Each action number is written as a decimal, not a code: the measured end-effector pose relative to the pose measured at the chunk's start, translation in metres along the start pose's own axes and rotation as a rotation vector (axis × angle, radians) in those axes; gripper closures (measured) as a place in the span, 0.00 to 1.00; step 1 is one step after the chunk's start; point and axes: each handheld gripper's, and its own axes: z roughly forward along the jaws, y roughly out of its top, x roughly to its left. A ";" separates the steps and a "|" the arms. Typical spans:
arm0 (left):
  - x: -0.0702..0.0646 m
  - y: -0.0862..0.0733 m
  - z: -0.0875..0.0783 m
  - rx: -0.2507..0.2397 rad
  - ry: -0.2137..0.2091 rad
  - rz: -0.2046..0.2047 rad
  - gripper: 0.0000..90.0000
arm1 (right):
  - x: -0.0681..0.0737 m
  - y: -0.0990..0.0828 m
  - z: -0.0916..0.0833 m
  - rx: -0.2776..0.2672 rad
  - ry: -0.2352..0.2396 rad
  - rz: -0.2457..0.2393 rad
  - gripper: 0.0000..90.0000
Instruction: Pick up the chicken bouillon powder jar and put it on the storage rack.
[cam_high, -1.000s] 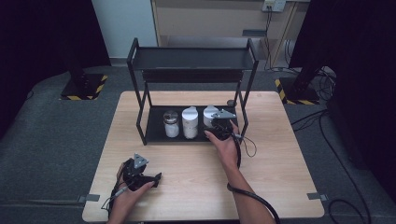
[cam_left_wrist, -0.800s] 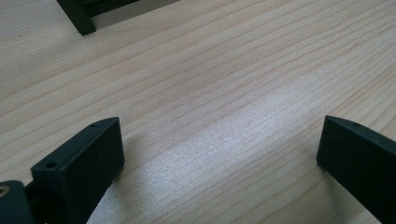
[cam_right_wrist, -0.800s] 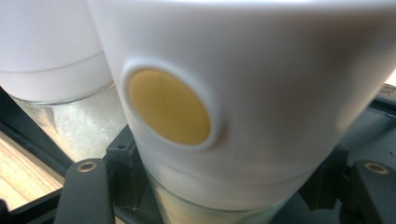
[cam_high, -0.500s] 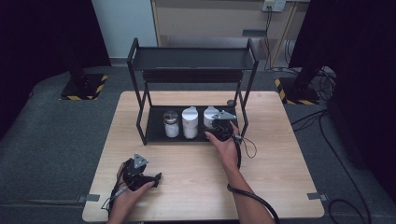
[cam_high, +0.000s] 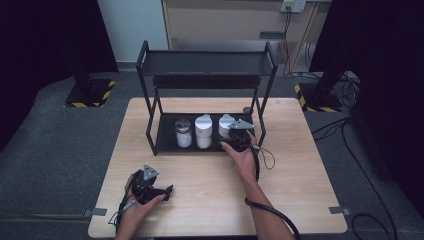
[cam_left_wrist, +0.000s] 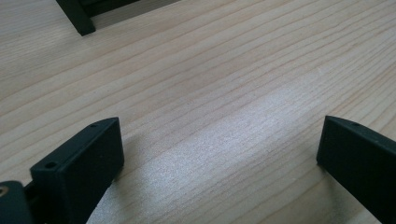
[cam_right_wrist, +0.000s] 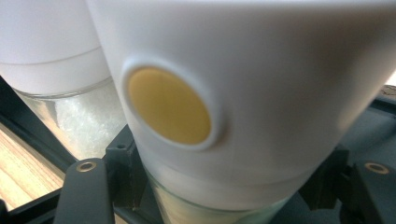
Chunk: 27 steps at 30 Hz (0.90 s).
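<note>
A pale wooden table (cam_high: 280, 200) with straight grain stands on grey carpet, with dark curtains on both sides and cables trailing at the right. Near the front edge, the left gripper (cam_high: 167, 190) rests low over bare wood, its two blocky black jaws set wide apart with nothing between them. Farther back stands a black metal rack (cam_high: 150, 92) with a flat top shelf and a low tray. Three jars sit in a row on that tray: a small jar (cam_high: 183, 133) with a metal lid, a middle jar (cam_high: 203, 131) with a white lid, and the right jar (cam_high: 225, 125). The right gripper (cam_high: 231, 141) is clamped on the right jar's glass body, below its smooth white lid with a round yellow spot.
</note>
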 end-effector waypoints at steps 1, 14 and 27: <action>0.000 0.000 0.000 0.000 0.000 0.000 0.00 | 0.000 0.000 0.000 -0.001 0.002 -0.001 0.35; 0.000 0.000 0.000 0.000 0.000 0.000 0.00 | -0.003 -0.003 -0.001 -0.008 0.012 -0.007 0.35; 0.000 0.000 0.000 0.000 0.000 0.000 0.00 | -0.004 -0.003 -0.001 -0.007 0.016 -0.005 0.35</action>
